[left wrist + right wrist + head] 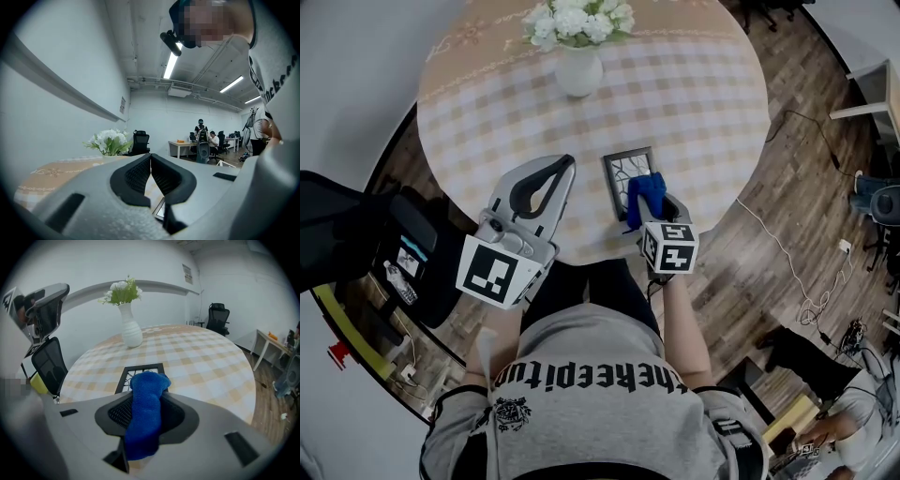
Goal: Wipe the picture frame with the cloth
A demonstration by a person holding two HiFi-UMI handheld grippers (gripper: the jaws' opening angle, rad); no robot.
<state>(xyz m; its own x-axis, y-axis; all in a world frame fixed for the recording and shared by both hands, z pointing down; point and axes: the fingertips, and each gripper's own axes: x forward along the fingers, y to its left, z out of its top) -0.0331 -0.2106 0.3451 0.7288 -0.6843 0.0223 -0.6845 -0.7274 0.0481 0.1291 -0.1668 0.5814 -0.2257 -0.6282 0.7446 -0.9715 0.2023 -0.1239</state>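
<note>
A small dark picture frame [623, 176] [143, 371] lies flat near the front edge of the round table [703, 112]. My right gripper [651, 202] [146, 404] is shut on a blue cloth [644, 194] [146, 412], whose upper end bulges over the frame's near edge. My left gripper [565, 167] [150, 160] hovers left of the frame, raised and tilted up, jaw tips touching with nothing between them. A corner of the frame [160, 212] peeks under it in the left gripper view.
A white vase of white flowers [578, 67] [130, 329] stands at the table's far side. A black office chair [49, 366] and bags [403, 258] sit to the left on the wooden floor. Cables [787, 253] trail at the right. People work at desks [206, 140] far off.
</note>
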